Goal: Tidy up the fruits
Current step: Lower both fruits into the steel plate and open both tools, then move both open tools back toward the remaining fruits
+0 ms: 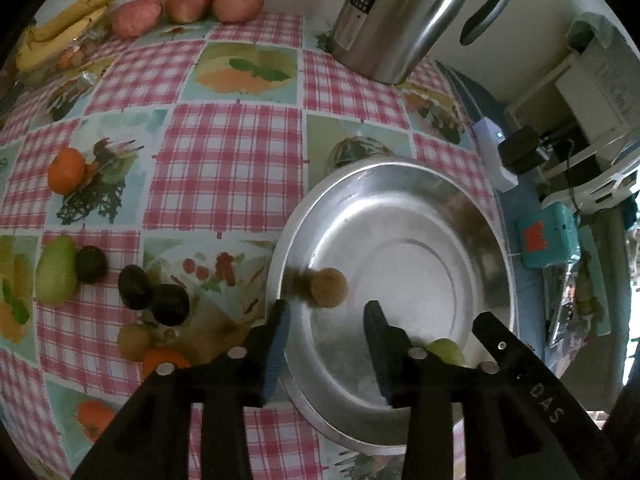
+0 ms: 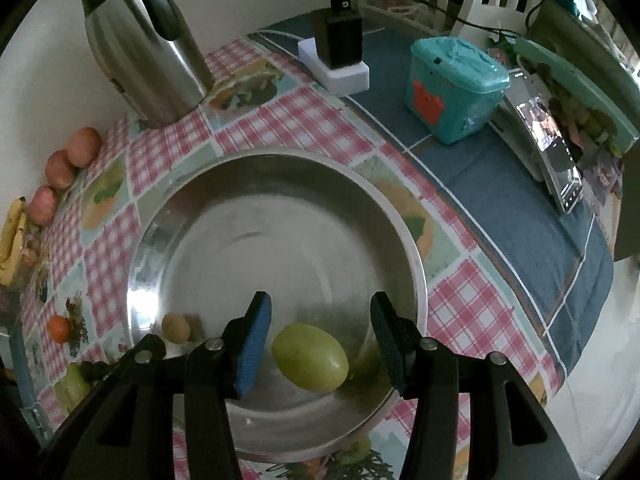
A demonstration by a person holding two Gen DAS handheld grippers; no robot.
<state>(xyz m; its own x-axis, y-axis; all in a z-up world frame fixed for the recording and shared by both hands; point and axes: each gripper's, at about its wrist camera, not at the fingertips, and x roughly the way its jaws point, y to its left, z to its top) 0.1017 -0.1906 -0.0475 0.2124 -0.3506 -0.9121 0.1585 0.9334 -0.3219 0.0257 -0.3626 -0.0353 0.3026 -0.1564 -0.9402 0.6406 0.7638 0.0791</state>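
In the steel bowl (image 2: 276, 200) near the table's right edge: two fruits so far. A green one (image 2: 310, 357) lies at the near side of the bowl, between the wide-open fingers of the right gripper (image 2: 320, 344), touching neither pad. A small brown one (image 1: 329, 287) sits by the bowl's left wall, blurred, just ahead of the left gripper (image 1: 326, 336), whose fingers are also spread wide and hold nothing.

Judgement: early in the job. Most fruit is not yet in the bowl:
- bananas (image 1: 60, 26) and three reddish fruits (image 1: 188, 2) along the far edge by the wall
- an orange (image 1: 66, 176) mid-left
- a green pear-shaped fruit (image 1: 56, 276), three dark ones (image 1: 154, 294) and a brown one (image 1: 134, 340) at the left, near the front edge

View differences:
- Left wrist shows the whole loose spread on the checked cloth (image 1: 228, 160); of the green fruit only a sliver shows.
- Right wrist shows the green fruit fully, plus the teal box (image 2: 452, 92), charger (image 2: 340, 52) and phone (image 2: 556, 160) on the blue cloth to the right. Near-left fruits mostly hidden there.
- Kettle (image 1: 404, 16) at the far edge shows in both.
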